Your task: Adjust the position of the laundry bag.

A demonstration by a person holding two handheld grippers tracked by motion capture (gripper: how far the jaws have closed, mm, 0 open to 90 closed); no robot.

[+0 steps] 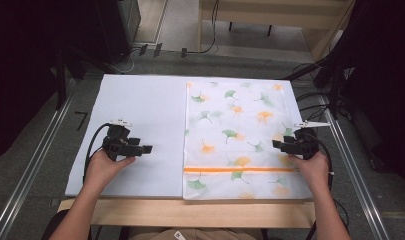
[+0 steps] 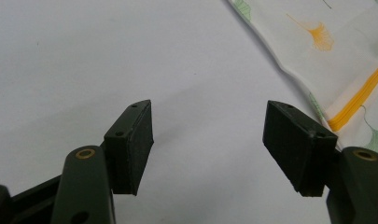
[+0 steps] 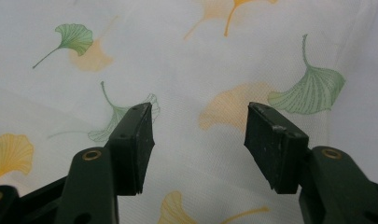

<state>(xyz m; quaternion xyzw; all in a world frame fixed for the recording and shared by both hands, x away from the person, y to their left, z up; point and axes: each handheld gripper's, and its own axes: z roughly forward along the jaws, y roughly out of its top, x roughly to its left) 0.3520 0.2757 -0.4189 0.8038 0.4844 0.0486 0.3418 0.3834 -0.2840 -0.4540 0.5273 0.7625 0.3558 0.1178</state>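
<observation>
A white cloth (image 1: 237, 135) printed with green and orange ginkgo leaves and an orange stripe lies flat on the right half of a white board (image 1: 140, 115). My left gripper (image 1: 149, 149) rests over the bare white board, left of the cloth's edge, jaws open and empty. In the left gripper view the left gripper (image 2: 207, 140) points toward the cloth's (image 2: 345, 60) striped edge. My right gripper (image 1: 276, 144) sits over the cloth's right side, open with nothing between the pads. The right gripper view has the right gripper (image 3: 199, 140) just above the leaf print (image 3: 312, 88).
The white board lies on a wooden table whose front edge (image 1: 190, 212) runs along the bottom. Metal rails (image 1: 35, 160) flank both sides. Cables (image 1: 320, 95) and dark equipment stand beyond the far right corner.
</observation>
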